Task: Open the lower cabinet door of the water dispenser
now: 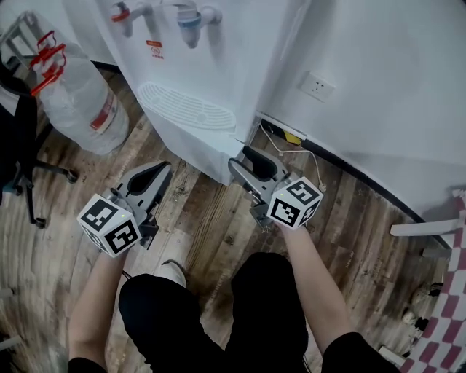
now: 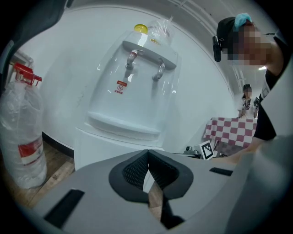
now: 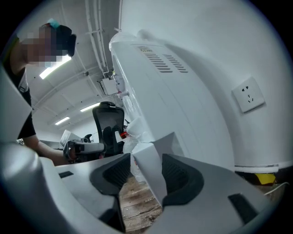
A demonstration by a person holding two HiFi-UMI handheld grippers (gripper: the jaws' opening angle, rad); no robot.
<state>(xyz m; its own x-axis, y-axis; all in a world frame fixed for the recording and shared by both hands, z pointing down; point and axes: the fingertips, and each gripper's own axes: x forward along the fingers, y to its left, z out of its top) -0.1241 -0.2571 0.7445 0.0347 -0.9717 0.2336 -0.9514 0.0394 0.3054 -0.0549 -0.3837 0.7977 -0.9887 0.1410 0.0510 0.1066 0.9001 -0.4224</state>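
Red label on dispenser unreadable. Door edge, lower centre, between parted jaws of right tool; left tool closed.

Around the room
A big water bottle stands on the wooden floor near an office chair; a wall socket sits well apart.

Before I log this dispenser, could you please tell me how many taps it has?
2, both on the dispenser front above the drip tray: a red tap at the left and a blue tap to its right. No others seem hidden.
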